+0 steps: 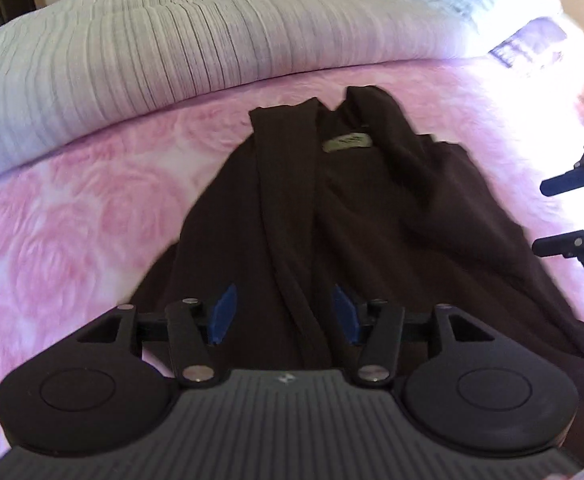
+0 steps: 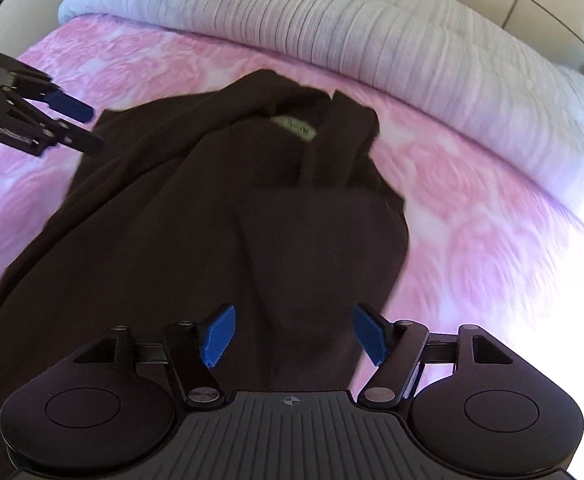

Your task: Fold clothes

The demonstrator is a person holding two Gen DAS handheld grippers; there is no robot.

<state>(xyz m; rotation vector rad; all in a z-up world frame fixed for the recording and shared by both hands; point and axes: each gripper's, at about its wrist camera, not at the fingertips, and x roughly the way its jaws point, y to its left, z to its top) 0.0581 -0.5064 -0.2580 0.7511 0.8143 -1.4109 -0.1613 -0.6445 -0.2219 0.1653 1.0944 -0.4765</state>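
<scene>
Left wrist view shows a dark brown garment point(image 1: 352, 220) lying rumpled on the pink rose-patterned bedspread point(image 1: 72, 208), its neck label point(image 1: 348, 143) facing up toward the ribbed white duvet point(image 1: 172, 40). Left gripper point(image 1: 284, 312) hangs over the cloth with jaws apart, gripping nothing. Right gripper point(image 2: 292, 336) likewise has its jaws spread wide above the garment's near edge, nothing clamped.

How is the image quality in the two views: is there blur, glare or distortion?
Left wrist view: the pink bedspread is motion-blurred, glare washes out the right edge, and the fisheye bends the white blanket. Right wrist view: the dark garment and bedspread smear, with glare at lower right.
</scene>
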